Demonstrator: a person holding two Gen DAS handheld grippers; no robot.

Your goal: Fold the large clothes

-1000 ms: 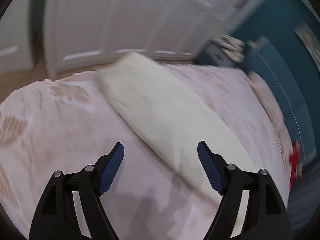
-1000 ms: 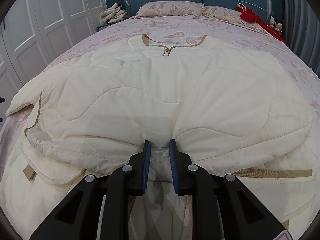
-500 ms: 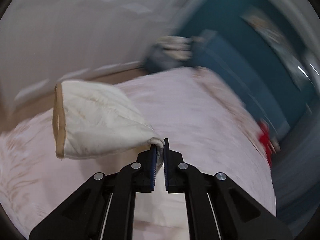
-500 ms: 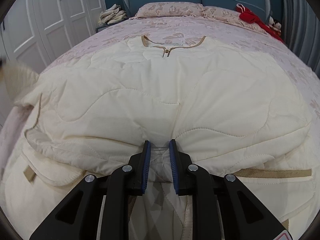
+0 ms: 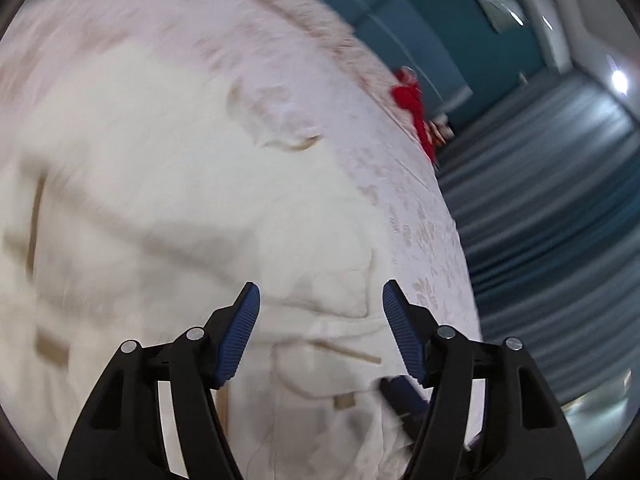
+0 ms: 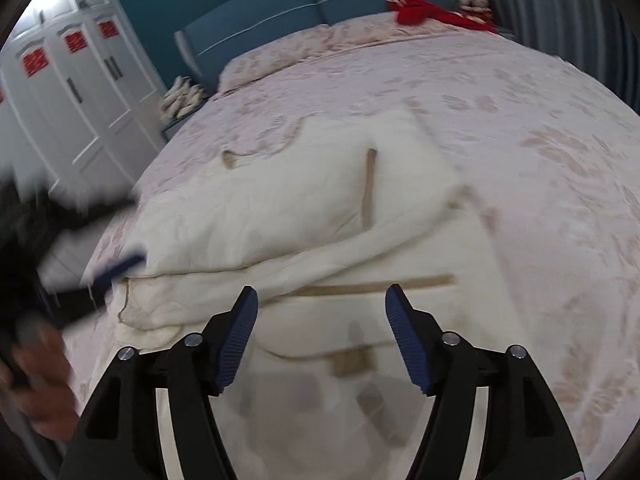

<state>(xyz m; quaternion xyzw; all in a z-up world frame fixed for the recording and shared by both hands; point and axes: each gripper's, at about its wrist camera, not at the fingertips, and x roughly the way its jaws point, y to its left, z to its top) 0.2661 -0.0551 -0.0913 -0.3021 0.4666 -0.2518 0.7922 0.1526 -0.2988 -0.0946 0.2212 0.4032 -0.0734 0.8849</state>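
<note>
A cream quilted jacket point(image 6: 304, 216) with tan trim lies on the pink floral bed point(image 6: 520, 128), its sleeves folded over its body. It also fills the left wrist view point(image 5: 160, 200), blurred. My right gripper point(image 6: 322, 332) is open and empty above the jacket's lower part. My left gripper point(image 5: 320, 332) is open and empty above the jacket; it shows as a dark blur at the left of the right wrist view point(image 6: 112, 272). The right gripper's blue tip point(image 5: 400, 396) shows low in the left wrist view.
A red garment point(image 6: 424, 12) lies by the pillows point(image 6: 280, 56) against the teal headboard point(image 6: 320, 0). White wardrobe doors point(image 6: 80, 92) stand left of the bed. Blue-grey curtains point(image 5: 560, 240) hang on the bed's far side.
Both grippers have opened and let go of the jacket. The left one carried the sleeve over onto the jacket's body. Both cameras have swung and pulled back.
</note>
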